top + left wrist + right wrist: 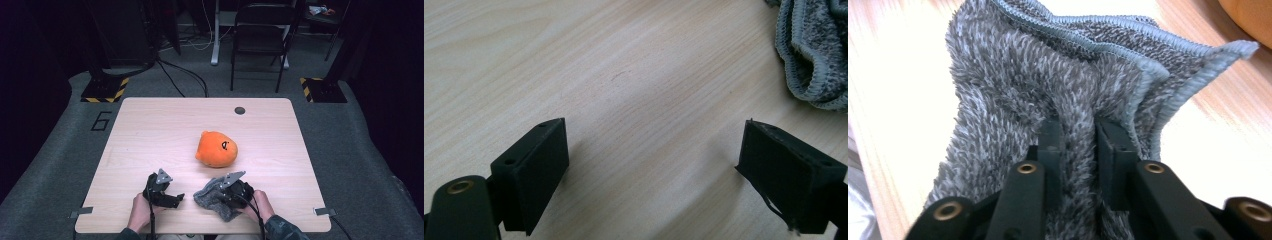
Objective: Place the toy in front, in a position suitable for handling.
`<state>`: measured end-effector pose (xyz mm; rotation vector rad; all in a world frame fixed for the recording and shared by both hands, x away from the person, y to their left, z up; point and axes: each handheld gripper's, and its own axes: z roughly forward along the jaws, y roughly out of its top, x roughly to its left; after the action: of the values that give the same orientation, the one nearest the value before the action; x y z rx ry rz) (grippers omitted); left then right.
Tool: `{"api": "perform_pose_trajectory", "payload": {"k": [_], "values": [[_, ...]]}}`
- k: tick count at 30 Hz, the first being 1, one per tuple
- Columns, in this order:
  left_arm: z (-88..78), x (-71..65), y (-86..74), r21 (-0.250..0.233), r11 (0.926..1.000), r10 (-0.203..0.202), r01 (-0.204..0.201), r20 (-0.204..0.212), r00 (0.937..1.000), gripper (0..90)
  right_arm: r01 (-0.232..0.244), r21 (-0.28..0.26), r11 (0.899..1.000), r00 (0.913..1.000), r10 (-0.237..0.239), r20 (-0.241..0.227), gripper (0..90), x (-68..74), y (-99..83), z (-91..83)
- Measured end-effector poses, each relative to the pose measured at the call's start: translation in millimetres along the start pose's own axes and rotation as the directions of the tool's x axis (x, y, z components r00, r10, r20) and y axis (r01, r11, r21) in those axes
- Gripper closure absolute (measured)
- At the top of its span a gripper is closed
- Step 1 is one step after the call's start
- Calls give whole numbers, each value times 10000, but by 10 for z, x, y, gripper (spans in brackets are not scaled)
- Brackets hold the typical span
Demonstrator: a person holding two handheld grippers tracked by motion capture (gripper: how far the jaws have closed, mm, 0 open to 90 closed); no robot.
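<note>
A crumpled grey fleecy cloth (212, 199) lies near the front edge of the wooden table (150, 130). My right gripper (223, 194) is shut on it: in the right gripper view a fold of the cloth (1013, 80) is pinched between the two black jaws of the right gripper (1079, 145). My left gripper (176, 198) rests low on the table to the left of the cloth, jaws wide apart with bare wood between them. In the left gripper view the left gripper (654, 150) is open and the cloth's edge (811, 55) lies off to the upper right.
An orange plush toy (216, 148) with a small face sits mid-table, just behind the cloth. A dark round hole (240, 110) marks the far side of the table. A black chair (260, 35) and floor cables stand beyond it.
</note>
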<state>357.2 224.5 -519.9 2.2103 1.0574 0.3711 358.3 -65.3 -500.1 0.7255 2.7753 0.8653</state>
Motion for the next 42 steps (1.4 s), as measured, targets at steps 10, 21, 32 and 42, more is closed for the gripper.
{"api": "perform_pose_trajectory", "payload": {"k": [10, 21, 32, 42], "values": [[9, -3, 16, 74, 9999, 75, -75, 37, 10000, 125, -333, -428, 9985, 9994, 337, 71, 798, -23, -21, -162], [10, 5, 22, 156, 9998, 157, -158, 50, 9999, 124, -1050, -368, 9938, 9927, 1070, 555, 797, -178, -221, -410], [23, 1, 35, 216, 9992, 328, -326, -52, 9994, 121, -1957, -434, 9797, 9725, 1996, 1204, 794, -409, -391, -575], [32, -8, 31, 118, 9995, 305, -303, -132, 9994, 119, -2757, -730, 9585, 9385, 2848, 1951, 793, -607, -520, -750]]}}
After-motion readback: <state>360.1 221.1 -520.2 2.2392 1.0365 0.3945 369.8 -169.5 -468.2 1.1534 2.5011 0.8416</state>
